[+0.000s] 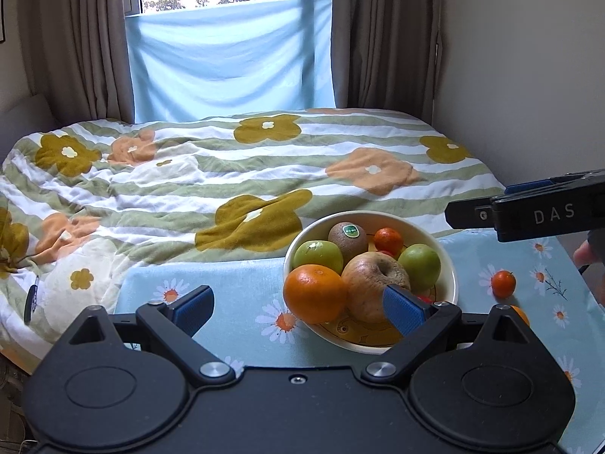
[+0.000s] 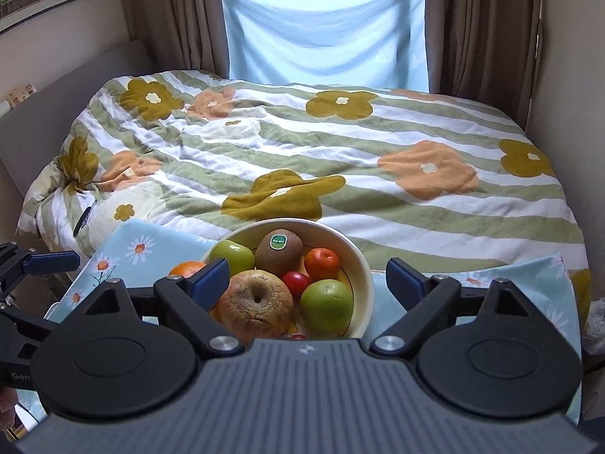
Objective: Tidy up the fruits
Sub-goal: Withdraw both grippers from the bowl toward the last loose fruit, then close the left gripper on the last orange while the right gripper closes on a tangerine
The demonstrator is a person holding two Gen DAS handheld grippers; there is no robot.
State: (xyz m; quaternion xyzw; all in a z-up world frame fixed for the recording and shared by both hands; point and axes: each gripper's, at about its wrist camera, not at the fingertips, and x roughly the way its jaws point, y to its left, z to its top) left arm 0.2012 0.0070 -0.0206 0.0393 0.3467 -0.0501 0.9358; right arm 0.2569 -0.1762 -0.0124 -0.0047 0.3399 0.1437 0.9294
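I have both sets of tongs spread wide and empty: my left gripper (image 1: 298, 308) near the bowl (image 1: 450, 265), my right gripper (image 2: 308, 278) just above it. The fruit is heaped in the bowl, but one small tangerine (image 1: 503, 283) sits loose on the tablecloth (image 1: 234, 276) to the right (possibly another beside it, half hidden). Nudged carelessly, it could roll off the edge.
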